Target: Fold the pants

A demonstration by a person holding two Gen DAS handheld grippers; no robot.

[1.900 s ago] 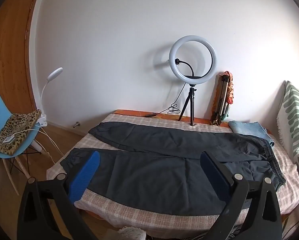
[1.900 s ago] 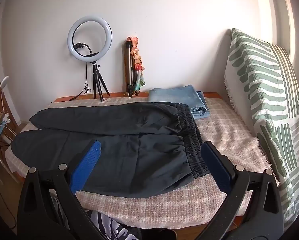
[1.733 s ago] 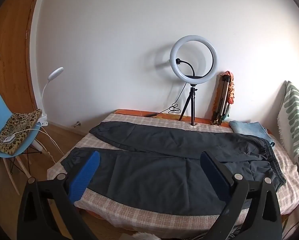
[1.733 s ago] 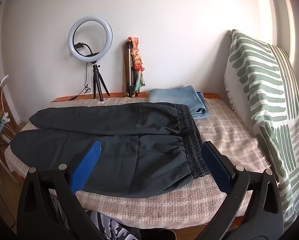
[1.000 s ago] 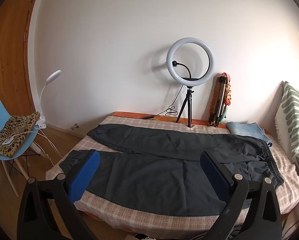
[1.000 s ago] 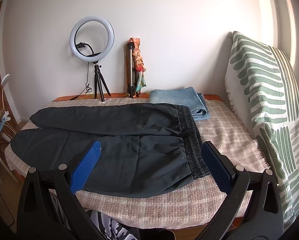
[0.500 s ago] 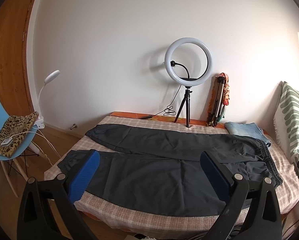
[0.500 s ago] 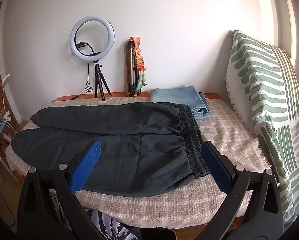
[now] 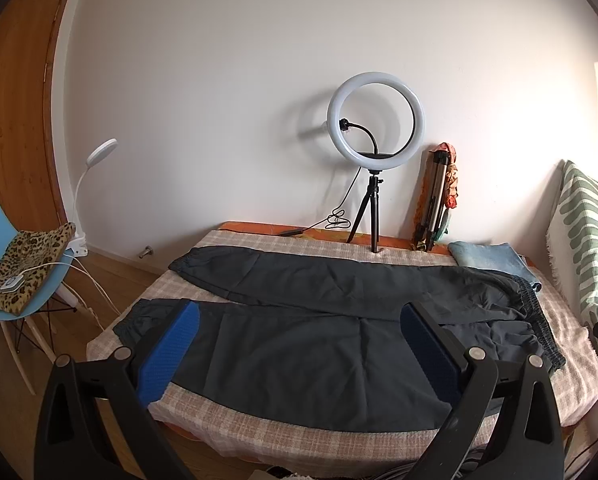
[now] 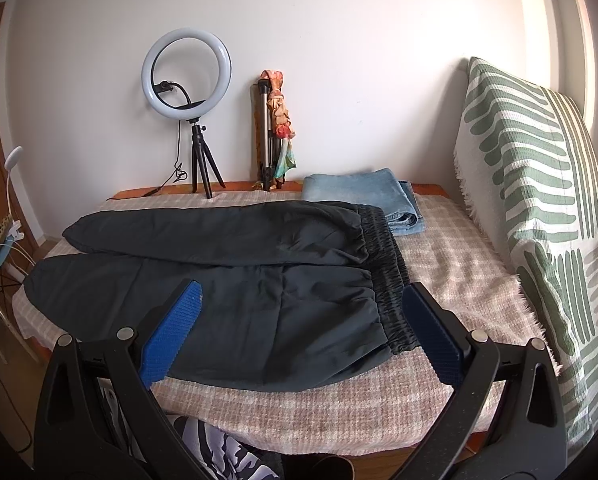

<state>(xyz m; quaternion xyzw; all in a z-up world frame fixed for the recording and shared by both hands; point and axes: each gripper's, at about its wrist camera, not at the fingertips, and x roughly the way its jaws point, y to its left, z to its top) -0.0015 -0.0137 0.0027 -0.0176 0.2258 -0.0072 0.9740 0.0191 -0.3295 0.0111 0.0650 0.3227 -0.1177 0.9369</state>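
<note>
Across the middle of both views, dark pants lie flat on a checked blanket covering the bed, both legs stretched toward the left of the frame and the elastic waistband toward the right. At the bottom of the left wrist view, the left gripper stands wide apart with nothing between its blue pads, held clear above the near leg. At the bottom of the right wrist view, the right gripper is likewise spread wide and holds nothing, hanging over the seat and waistband end. Behind the pants, against the white wall, stand a ring light on a tripod and a folded tripod draped with a scarf. Folded jeans rest just beyond the waistband. A green-striped pillow leans at the right edge; a blue chair sits at left.
</note>
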